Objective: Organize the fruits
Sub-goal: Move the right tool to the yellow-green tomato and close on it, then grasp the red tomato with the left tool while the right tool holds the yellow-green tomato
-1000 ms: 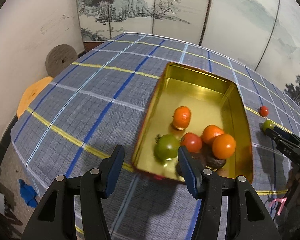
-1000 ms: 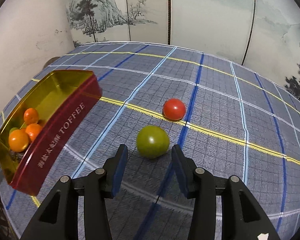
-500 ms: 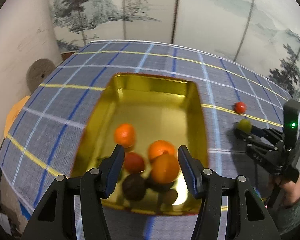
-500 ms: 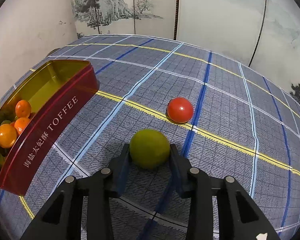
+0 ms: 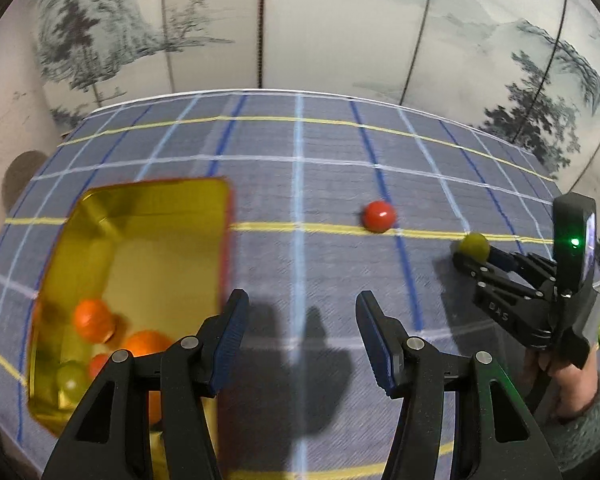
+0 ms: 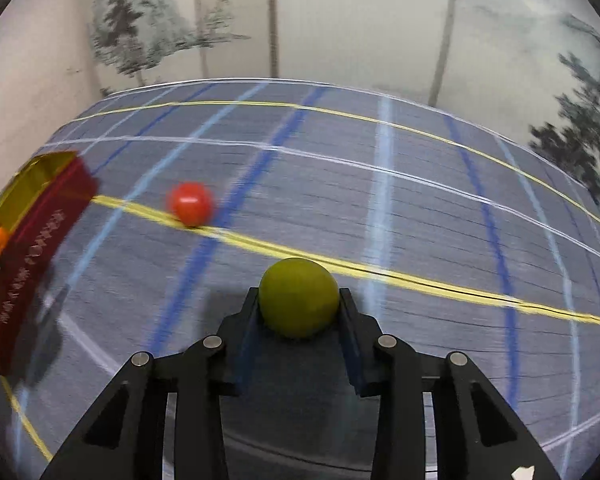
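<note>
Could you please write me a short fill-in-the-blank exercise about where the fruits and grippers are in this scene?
1. The right gripper is shut on the ____ fruit.
2. The red fruit lies on a ____ line of the cloth.
3. Between the left gripper fingers there is ____.

Missing words: green; yellow; nothing

The bench [image 5: 300,184] carries a grey-blue checked cloth [image 5: 320,280] with yellow, white and blue lines. On the cloth: a gold tin [image 5: 204,240] at 9 o'clock and a red tomato [image 5: 379,216] at 1 o'clock, well apart.
</note>
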A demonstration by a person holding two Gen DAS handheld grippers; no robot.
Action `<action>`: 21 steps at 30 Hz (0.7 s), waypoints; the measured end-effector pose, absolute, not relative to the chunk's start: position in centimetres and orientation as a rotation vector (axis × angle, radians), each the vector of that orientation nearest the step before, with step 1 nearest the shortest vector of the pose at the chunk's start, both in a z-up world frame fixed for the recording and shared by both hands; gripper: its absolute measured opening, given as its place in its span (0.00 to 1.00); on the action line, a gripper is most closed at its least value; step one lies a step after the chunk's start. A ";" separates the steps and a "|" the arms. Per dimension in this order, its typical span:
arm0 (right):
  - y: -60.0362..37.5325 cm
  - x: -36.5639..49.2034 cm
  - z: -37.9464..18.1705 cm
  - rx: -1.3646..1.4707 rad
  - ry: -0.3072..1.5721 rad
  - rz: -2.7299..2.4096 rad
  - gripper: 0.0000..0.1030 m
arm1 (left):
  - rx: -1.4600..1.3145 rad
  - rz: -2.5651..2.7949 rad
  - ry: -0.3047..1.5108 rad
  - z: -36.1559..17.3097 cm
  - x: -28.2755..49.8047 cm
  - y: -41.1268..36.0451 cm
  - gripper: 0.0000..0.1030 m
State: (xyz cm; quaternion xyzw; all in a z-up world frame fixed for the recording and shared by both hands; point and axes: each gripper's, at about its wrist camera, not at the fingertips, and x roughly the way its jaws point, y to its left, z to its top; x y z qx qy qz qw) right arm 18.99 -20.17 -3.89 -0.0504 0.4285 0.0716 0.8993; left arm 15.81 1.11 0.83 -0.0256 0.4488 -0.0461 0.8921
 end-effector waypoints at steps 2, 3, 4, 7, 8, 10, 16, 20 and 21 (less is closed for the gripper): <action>-22.2 19.1 -3.8 -0.094 0.890 0.114 0.32 | -0.050 -0.107 0.932 0.5 16.9 -0.1 0.55; -22.9 19.1 -3.8 -0.093 0.889 0.100 0.32 | -0.050 -0.108 0.933 0.3 17.3 -0.5 0.55; -23.8 19.1 -3.8 -0.090 0.890 0.086 0.32 | -0.047 -0.107 0.936 0.1 17.8 -0.9 0.55; -25.8 19.0 -3.7 -0.080 0.890 0.056 0.33 | -0.042 -0.116 0.952 -0.7 19.1 -2.0 0.55; -26.4 19.0 -3.8 -0.075 0.890 0.051 0.33 | -0.040 -0.116 0.958 -1.0 19.6 -2.3 0.55; -27.3 18.9 -3.8 -0.055 0.890 0.041 0.33 | -0.033 -0.118 0.965 -1.5 20.3 -3.0 0.55; -27.8 19.2 -3.9 -0.044 0.892 0.044 0.33 | -0.033 -0.133 0.979 -2.8 22.0 -4.7 0.55; -28.0 19.2 -3.9 -0.028 0.892 0.054 0.34 | -0.014 -0.146 0.976 -3.5 23.3 -6.0 0.55; -28.0 19.3 -3.9 -0.027 0.892 0.055 0.34 | -0.010 -0.151 0.976 -3.6 23.6 -6.2 0.55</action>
